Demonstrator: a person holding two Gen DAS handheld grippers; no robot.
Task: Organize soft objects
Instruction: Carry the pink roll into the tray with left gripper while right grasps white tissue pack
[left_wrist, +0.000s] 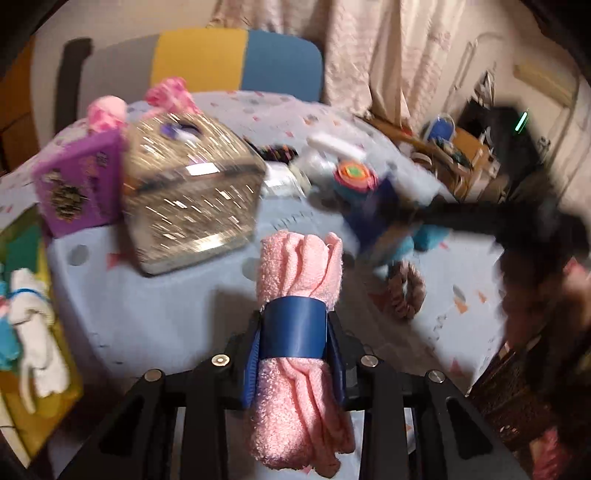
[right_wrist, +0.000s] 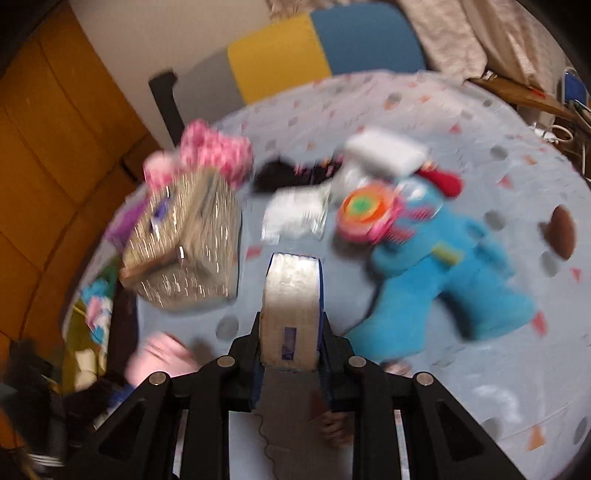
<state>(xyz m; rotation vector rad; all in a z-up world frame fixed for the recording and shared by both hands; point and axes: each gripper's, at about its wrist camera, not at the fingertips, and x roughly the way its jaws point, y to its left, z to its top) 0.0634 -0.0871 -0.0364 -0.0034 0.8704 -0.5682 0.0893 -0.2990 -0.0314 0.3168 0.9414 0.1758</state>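
Jaws of the left gripper (left_wrist: 293, 334) pinch a rolled pink towel (left_wrist: 299, 266) wrapped in a blue band (left_wrist: 293, 334), held above the tabletop (left_wrist: 166, 314). At ten o'clock from it sits a glittery gold box (left_wrist: 192, 199), with a purple box (left_wrist: 79, 184) just beside. Jaws of the right gripper (right_wrist: 291, 332) clamp a white wrapped packet (right_wrist: 291, 291); a blue plush toy (right_wrist: 443, 284) lies at two o'clock, near a brown scrunchie (right_wrist: 561, 230).
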